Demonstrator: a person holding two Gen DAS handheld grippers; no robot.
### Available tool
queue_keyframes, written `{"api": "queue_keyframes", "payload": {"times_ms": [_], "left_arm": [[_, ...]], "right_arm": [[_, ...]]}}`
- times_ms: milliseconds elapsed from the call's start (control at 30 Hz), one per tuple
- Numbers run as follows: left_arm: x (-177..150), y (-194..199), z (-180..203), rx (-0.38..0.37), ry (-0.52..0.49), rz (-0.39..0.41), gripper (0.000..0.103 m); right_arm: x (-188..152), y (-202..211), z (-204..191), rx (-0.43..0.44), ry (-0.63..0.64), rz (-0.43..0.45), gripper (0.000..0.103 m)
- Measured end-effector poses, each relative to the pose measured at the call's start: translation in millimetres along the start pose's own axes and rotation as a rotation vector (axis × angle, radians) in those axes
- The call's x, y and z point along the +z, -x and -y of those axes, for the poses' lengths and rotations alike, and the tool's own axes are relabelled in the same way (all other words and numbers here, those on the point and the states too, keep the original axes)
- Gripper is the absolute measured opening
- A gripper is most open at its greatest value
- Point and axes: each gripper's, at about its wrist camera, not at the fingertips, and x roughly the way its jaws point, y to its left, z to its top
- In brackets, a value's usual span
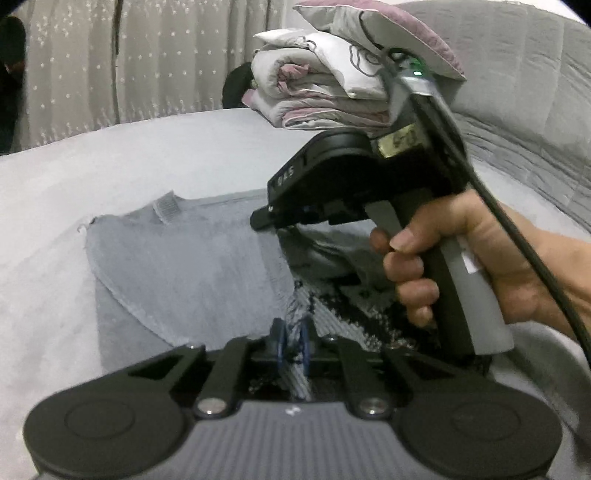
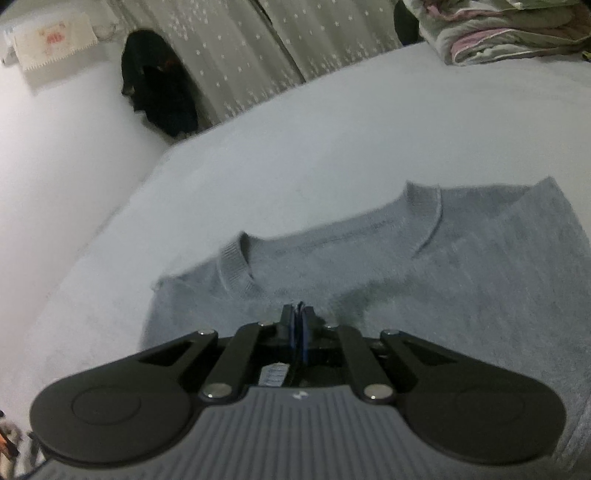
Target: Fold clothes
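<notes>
Both grippers clamp the grey sweater (image 2: 424,266) on the bed (image 2: 295,147): left gripper (image 1: 293,341) and right gripper (image 2: 298,321), jaws together on knit.

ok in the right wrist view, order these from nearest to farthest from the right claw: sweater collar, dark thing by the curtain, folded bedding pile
1. Sweater collar, just ahead of the right claw on the bed.
2. Folded bedding pile, far right corner.
3. Dark thing by the curtain, far left, off the bed. The last two are hard to separate.

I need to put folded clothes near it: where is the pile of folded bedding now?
The pile of folded bedding lies at the far end of the bed, upper right in both views, beyond the grey sweater, near the curtain.
</notes>
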Motion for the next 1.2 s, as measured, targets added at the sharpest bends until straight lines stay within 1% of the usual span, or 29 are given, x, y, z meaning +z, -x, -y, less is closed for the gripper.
{"api": "queue_keyframes", "payload": {"times_ms": [33,100,200,333,400,467,767,1000,1200], "left_arm": [[-0.1,1.9,-0.2,-0.010,-0.001,0.004,0.021],[1.2,9.3,-2.0,-0.039,0.009,0.017,0.028],[2.0,24.8,-6.4,-0.065,0.029,0.049,0.029],[-1.3,42.7,-12.7,-0.062,0.055,0.056,0.029],[-4.6,50.2,-15.4,-0.057,0.069,0.045,0.029],[-9.1,57.7,-16.0,-0.054,0.078,0.033,0.029],[-41.5,83.5,-4.4,-0.032,0.094,-0.024,0.029],[-67.5,114.2,12.9,0.012,0.086,-0.089,0.029],[-81.7,144.9,31.9,0.028,0.094,-0.126,0.029]], "right_arm": [[-1.0,0.5,1.1,0.010,-0.002,0.002,0.014],[0.1,5.3,2.5,0.031,-0.016,0.002,0.015],[1.4,18.3,1.1,0.057,-0.007,-0.009,0.016],[-2.9,42.0,-0.8,0.054,0.032,-0.029,0.019],[-6.9,56.0,0.9,0.043,0.045,-0.037,0.022],[-11.4,68.9,2.7,0.032,0.051,-0.041,0.030],[-48.7,125.0,0.9,-0.029,0.092,-0.058,0.031],[-95.0,170.7,0.0,-0.081,0.082,-0.087,0.031],[-130.9,206.9,-8.0,-0.089,0.084,-0.107,0.031]]}}
